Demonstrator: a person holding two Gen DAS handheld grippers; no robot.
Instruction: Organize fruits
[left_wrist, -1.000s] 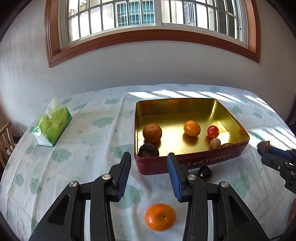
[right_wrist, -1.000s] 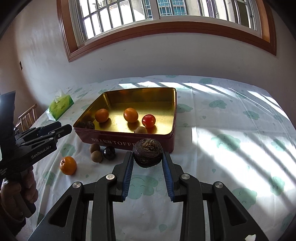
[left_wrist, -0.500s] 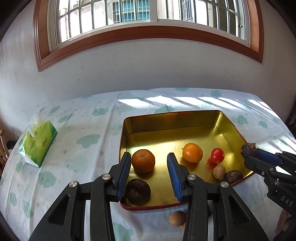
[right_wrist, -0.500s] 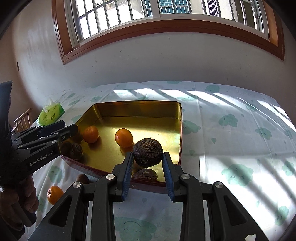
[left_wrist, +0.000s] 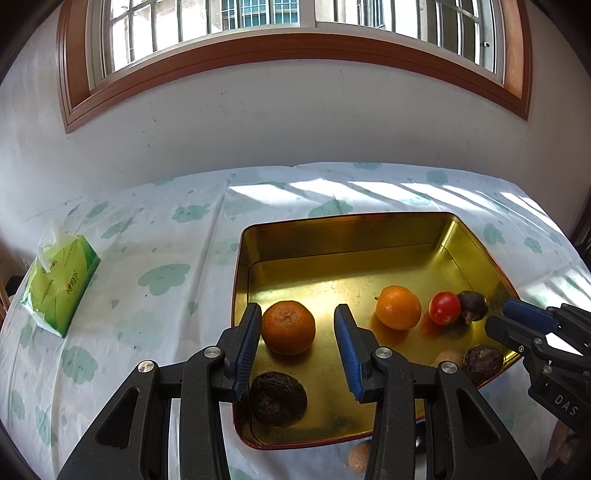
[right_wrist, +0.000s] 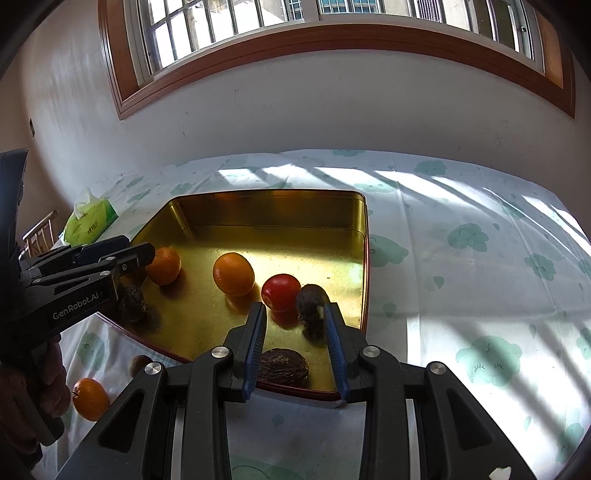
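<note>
A gold tin tray (left_wrist: 351, 236) (right_wrist: 273, 206) with a red outside holds two oranges (left_wrist: 288, 327) (left_wrist: 398, 307), a red tomato (left_wrist: 444, 313) (right_wrist: 280, 291) and dark wrinkled fruits (left_wrist: 277, 397) (left_wrist: 482, 362). My right gripper (right_wrist: 295, 314) is open over the tray's near right corner. A dark wrinkled fruit (right_wrist: 312, 302) (left_wrist: 472, 305) lies in the tray beside the tomato, against the gripper's right finger. My left gripper (left_wrist: 297, 325) is open and empty above the tray, around the left orange in view.
A green tissue pack (left_wrist: 59, 280) lies on the left of the clouded tablecloth. Outside the tray's near edge lie an orange (right_wrist: 89, 398) and small brown round fruits (right_wrist: 139, 364) (left_wrist: 359, 455). A wall and window stand behind the table.
My right gripper has opened and let the dark wrinkled fruit go into the tray beside the tomato. Both grippers moved forward over the tray.
</note>
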